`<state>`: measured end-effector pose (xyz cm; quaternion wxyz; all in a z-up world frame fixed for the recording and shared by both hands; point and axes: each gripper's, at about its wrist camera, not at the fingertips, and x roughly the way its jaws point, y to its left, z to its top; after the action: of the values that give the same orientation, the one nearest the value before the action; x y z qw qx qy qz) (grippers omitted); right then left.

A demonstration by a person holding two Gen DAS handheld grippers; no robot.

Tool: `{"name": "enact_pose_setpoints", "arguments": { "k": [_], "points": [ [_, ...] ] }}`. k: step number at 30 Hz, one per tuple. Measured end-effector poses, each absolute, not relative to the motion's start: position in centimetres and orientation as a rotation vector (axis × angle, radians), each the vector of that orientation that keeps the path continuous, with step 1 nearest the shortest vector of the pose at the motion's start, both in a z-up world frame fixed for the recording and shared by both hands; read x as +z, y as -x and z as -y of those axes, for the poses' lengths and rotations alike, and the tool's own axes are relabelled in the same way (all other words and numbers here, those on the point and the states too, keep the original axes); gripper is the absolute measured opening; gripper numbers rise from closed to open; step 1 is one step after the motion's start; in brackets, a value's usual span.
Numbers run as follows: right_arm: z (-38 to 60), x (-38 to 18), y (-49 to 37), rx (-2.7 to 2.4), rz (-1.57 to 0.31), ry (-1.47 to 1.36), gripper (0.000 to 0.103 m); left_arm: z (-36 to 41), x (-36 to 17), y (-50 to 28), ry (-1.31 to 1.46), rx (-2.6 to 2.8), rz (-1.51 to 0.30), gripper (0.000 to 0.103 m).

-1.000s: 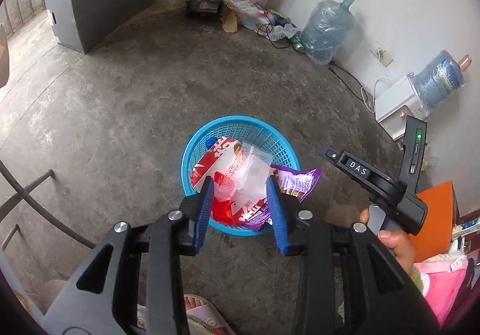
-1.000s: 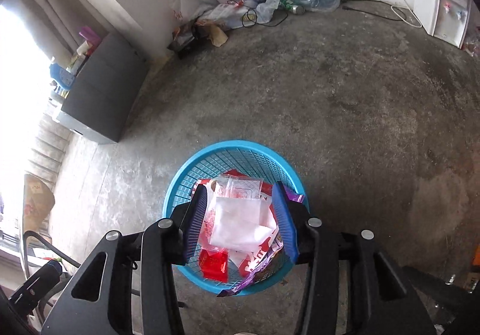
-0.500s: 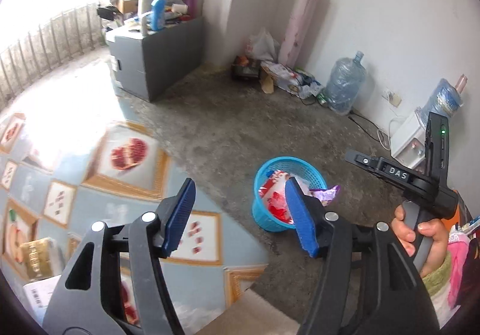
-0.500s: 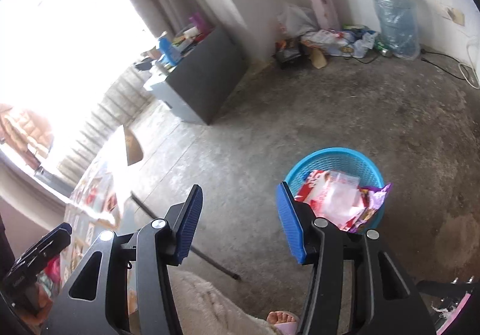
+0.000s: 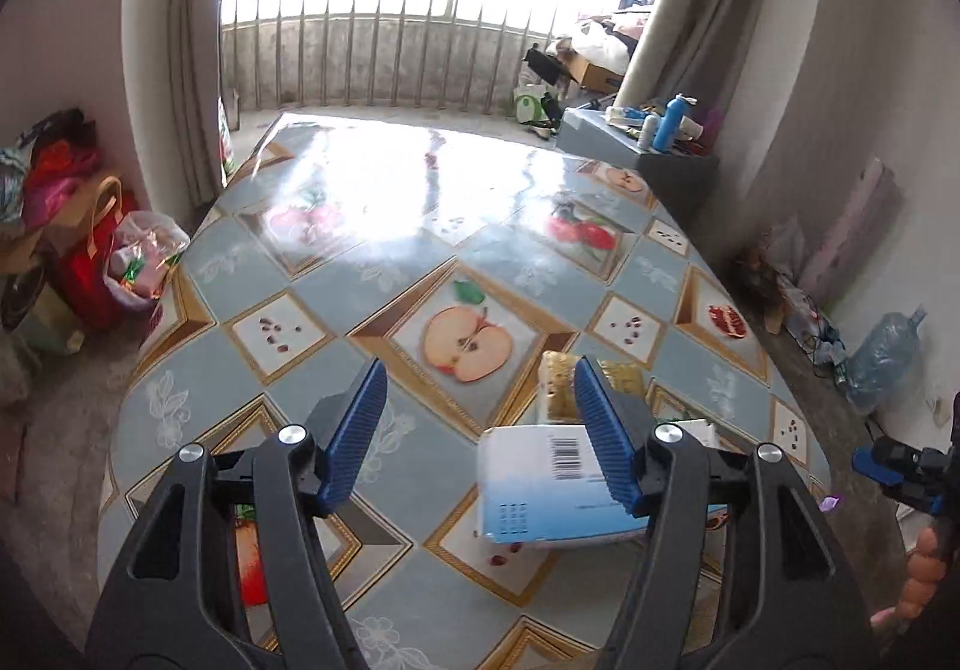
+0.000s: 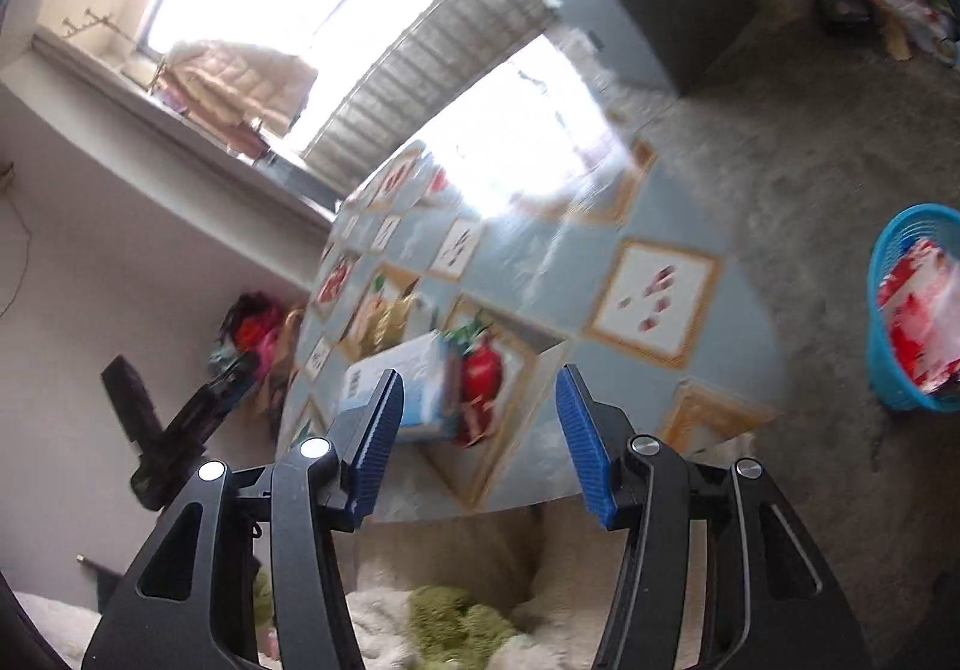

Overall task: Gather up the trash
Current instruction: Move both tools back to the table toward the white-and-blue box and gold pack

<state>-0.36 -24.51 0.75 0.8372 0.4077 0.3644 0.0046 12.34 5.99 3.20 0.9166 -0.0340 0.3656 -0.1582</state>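
Both my grippers, left and right, jaws released, empty; white-blue box on desk.

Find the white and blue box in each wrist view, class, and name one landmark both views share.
Left wrist: the box lies low and right of centre, partly behind the right finger.
Right wrist: the box sits left of centre, just above the left finger.
Shared landmark: the fruit-print table under it.
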Motion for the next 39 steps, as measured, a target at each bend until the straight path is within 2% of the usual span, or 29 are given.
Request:
{"name": "enact_pose_setpoints", "arguments": {
  "k": [4,7,11,18,21,27,32,35,39],
  "points": [
    [18.5,-2.1,-4.2,0.137,-0.928,-0.832,0.045,-7.2,-1.0,-14.6,0.133,-0.338,-0.859,0.033],
    [15.8,-4.0,-6.8,0.171,-1.033,-0.815,0.037,-6.6,-3.6,-15.0,0.195,-0.408,-0.944,0.020],
    [15.9,-5.7,-8.2,0.137,-1.082,-0.826,0.033,-4.6,-4.5,-13.2,0.202,-0.530,-0.971,0.019],
    [21.6,-5.0,-9.7,-0.016,-1.020,-0.802,0.033,0.0,-5.9,-9.4,0.216,-0.759,-1.069,0.019],
    [24.4,-4.3,-9.8,-0.106,-0.986,-0.799,0.033,1.0,-4.6,-8.9,0.190,-0.825,-1.016,0.019],
    [26.3,-3.8,-8.4,-0.121,-0.932,-0.849,0.033,-0.4,-1.2,-15.1,0.192,-0.678,-0.853,0.022],
    [24.9,-4.9,-8.0,-0.047,-0.956,-0.905,0.033,0.5,-3.6,-22.1,0.159,-0.541,-0.950,0.023],
    [23.8,-5.6,-8.9,-0.015,-0.981,-0.898,0.033,0.2,-5.5,-22.2,0.167,-0.560,-1.026,0.023],
    [24.1,-5.6,-10.6,-0.008,-0.997,-0.850,0.033,-0.8,-5.2,-20.2,0.201,-0.597,-1.052,0.021]
  ]
}}
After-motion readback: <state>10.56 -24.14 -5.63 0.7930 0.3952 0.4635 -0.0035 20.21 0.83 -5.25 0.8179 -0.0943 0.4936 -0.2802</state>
